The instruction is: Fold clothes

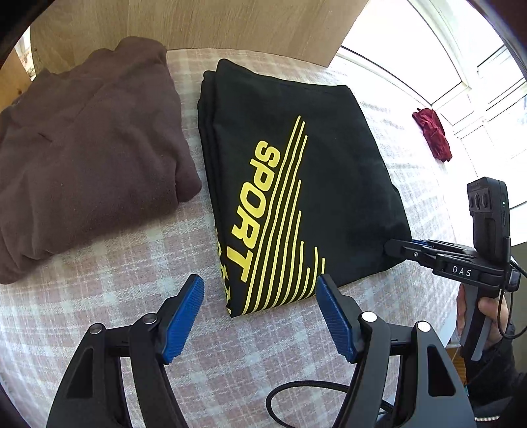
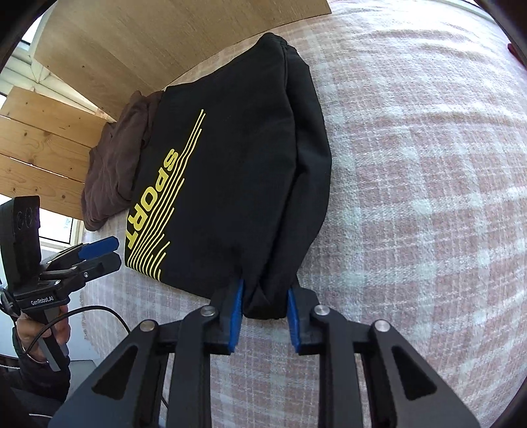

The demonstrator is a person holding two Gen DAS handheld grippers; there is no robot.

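Note:
A folded black garment with yellow "SPORT" print lies on the pink checked blanket; it also shows in the right wrist view. My left gripper is open and empty, just short of the garment's near edge; it also shows in the right wrist view. My right gripper has its jaws closed on the bunched near right corner of the black garment; it also shows in the left wrist view.
A folded brown garment lies left of the black one, against a wooden headboard. A small dark red cloth lies at the far right by the window. Wooden slats stand beyond the bed.

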